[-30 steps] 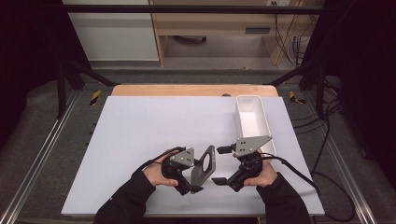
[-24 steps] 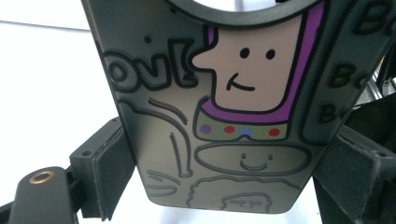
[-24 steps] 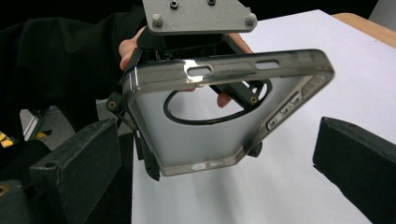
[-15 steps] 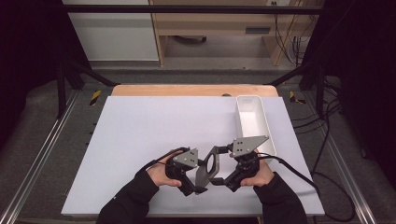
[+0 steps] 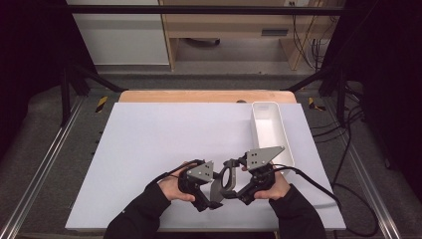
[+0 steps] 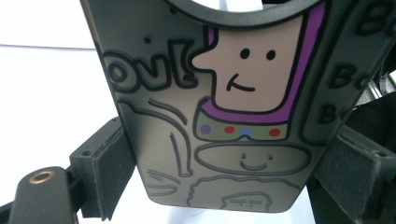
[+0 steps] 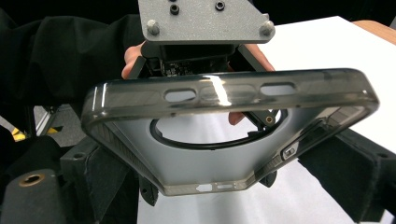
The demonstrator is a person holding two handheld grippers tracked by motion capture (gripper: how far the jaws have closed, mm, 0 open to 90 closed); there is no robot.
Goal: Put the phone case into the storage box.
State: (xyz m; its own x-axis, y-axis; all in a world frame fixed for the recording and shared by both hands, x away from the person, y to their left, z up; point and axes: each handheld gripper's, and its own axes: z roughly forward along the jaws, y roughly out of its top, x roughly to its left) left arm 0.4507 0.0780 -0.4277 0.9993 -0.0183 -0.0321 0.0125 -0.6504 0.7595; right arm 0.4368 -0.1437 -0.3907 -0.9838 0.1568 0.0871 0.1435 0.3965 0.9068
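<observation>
With both my left gripper (image 5: 213,195) and right gripper (image 5: 234,175) clamped on the grey phone case (image 5: 220,181), just near-left of the white tray (image 5: 257,110), I'd keep both grips firm until one safely releases.

1. A white board (image 5: 164,149) lies on the table, and a strip of wood (image 5: 199,96) shows along its far edge.
2. A long white tray (image 5: 270,132) sits by the board's right edge, towards the far corner.
3. Near the board's near edge, the left gripper (image 5: 209,196) and the right gripper (image 5: 234,186) meet on a dark grey phone case (image 5: 221,181).
4. The case stands tilted between them, raised off the board.
5. Black sleeves (image 5: 139,216) enter from the bottom.
6. A black cable (image 5: 323,191) trails right from the right gripper.
</observation>
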